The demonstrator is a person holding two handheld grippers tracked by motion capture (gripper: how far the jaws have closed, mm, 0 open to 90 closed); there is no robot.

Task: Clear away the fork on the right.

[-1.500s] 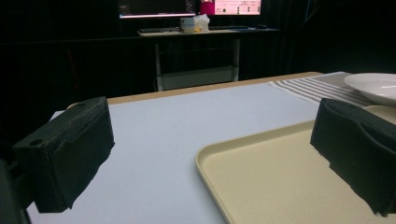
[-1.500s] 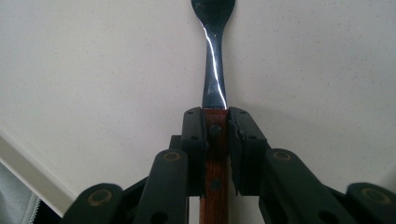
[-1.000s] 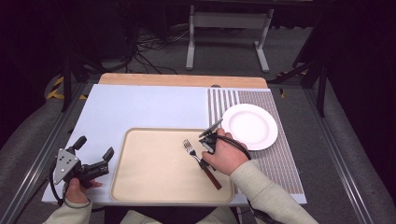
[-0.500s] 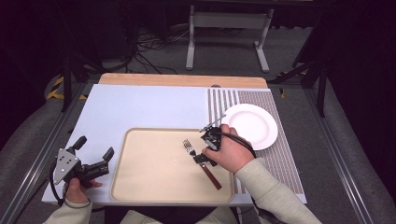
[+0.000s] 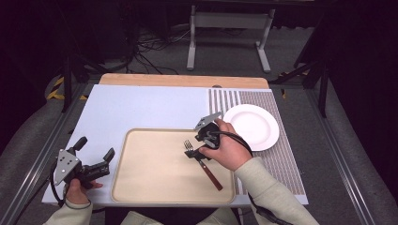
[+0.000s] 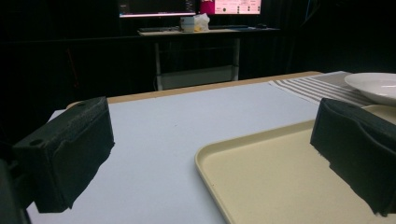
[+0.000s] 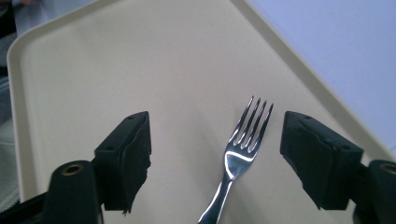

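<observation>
A fork point(image 5: 212, 177) with a dark brown handle lies on the beige tray point(image 5: 155, 173), tines pointing away from me. My right gripper point(image 5: 194, 153) hovers low over the fork's neck. In the right gripper view its jaws stand open on either side of the fork's tines point(image 7: 252, 122), not touching them, with the right gripper point(image 7: 217, 136) just above the tray point(image 7: 116, 70). My left gripper point(image 5: 95, 148) is open and holds nothing at the tray's left edge. In the left gripper view the left gripper point(image 6: 215, 144) faces across the tray's corner point(image 6: 280, 186).
A white plate point(image 5: 251, 126) sits on the striped mat point(image 5: 277, 159) right of the tray, and the plate point(image 6: 373, 86) also appears at far right in the left gripper view. The pale blue table top point(image 5: 141, 108) stretches behind the tray to a wooden strip point(image 5: 183, 80).
My right hand has shifted slightly and brought its gripper down closer around the fork's neck. The left gripper has stayed where it was.
</observation>
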